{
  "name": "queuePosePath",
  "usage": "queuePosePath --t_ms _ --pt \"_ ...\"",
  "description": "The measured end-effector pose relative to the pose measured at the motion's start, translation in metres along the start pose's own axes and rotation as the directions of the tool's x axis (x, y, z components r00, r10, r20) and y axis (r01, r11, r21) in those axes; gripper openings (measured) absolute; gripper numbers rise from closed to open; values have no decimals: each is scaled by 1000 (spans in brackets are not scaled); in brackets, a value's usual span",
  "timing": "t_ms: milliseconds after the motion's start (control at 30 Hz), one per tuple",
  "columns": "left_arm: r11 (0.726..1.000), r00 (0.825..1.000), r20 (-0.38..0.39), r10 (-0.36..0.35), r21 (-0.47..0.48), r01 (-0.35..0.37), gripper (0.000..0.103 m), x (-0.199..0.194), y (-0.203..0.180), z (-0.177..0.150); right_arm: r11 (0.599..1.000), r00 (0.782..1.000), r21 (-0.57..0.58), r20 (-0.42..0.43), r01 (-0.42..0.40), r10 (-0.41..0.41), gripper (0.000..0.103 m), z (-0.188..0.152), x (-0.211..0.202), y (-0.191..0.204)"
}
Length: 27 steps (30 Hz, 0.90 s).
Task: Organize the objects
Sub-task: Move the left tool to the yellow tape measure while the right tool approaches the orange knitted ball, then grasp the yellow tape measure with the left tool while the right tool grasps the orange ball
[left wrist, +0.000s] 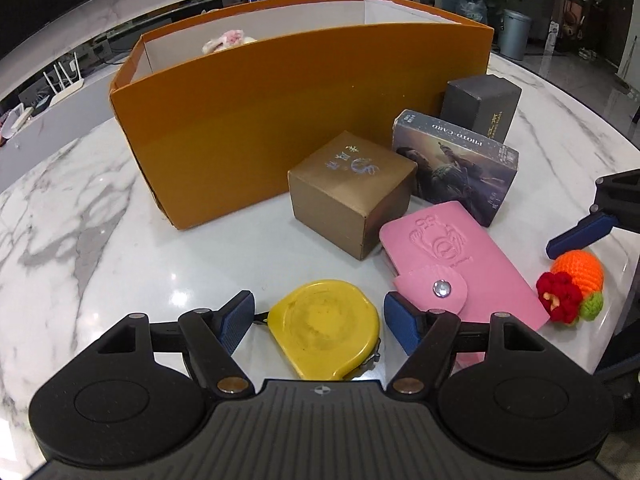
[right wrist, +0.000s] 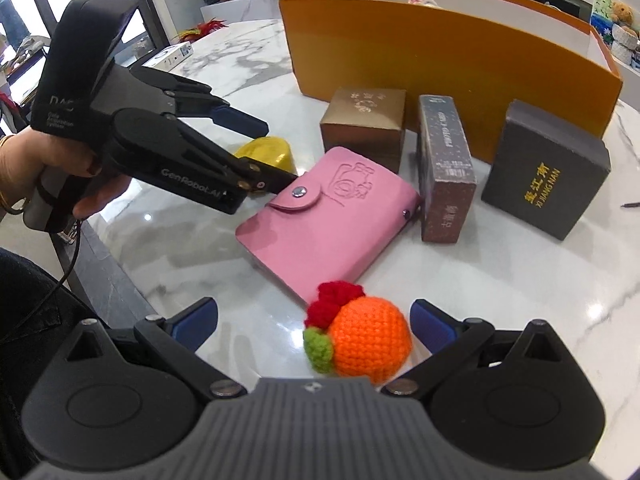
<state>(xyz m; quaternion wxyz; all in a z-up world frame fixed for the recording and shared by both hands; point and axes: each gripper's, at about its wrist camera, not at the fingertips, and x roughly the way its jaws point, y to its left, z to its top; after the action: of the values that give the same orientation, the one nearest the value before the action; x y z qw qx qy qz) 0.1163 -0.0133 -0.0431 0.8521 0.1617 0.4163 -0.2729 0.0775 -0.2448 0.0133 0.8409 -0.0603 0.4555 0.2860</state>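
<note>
A flat yellow tape measure (left wrist: 324, 324) lies on the marble table between the blue pads of my left gripper (left wrist: 320, 316). The jaws stand open, with a small gap on each side. In the right wrist view the left gripper (right wrist: 280, 152) points down over that tape measure (right wrist: 266, 152). A crocheted orange with a red flower (right wrist: 368, 340) sits between the fingers of my right gripper (right wrist: 314, 322), close to the right pad and far from the left one. That gripper is open too. A pink snap card holder (right wrist: 328, 224) lies between the two grippers.
A large open orange box (left wrist: 280, 100) stands behind, with a pink plush (left wrist: 228, 40) inside. In front of it stand a gold cube box (left wrist: 348, 188), a photo-card box (left wrist: 460, 164) and a dark grey box (left wrist: 480, 108). A hand (right wrist: 52, 160) holds the left gripper.
</note>
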Motion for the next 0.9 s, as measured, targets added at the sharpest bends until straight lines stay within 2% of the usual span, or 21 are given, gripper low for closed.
queuePosePath --t_ms 67,367,467,533,700,900 --pt "999 1000 -17 5 -35 -6 81 -1 3 1 1000 1000 7 -1 9 -9 102 0 -1 -1" --pt "988 994 -62 89 -118 -96 82 -6 20 -4 1000 1000 6 3 8 -8 102 1 -1 1" --pt "978 986 -104 127 -153 -142 82 -14 18 -5 1000 1000 4 0 5 -5 102 1 0 1" --pt "969 983 -104 154 -180 -171 82 -21 17 -9 1000 1000 3 -3 6 -6 102 2 1 0" --pt "938 982 -124 146 -299 -177 83 -15 27 -10 1000 1000 1 2 2 -2 102 3 0 3" --pt "931 983 -95 158 -317 -180 80 -12 28 -5 999 1000 -19 -11 27 -28 102 0 2 3"
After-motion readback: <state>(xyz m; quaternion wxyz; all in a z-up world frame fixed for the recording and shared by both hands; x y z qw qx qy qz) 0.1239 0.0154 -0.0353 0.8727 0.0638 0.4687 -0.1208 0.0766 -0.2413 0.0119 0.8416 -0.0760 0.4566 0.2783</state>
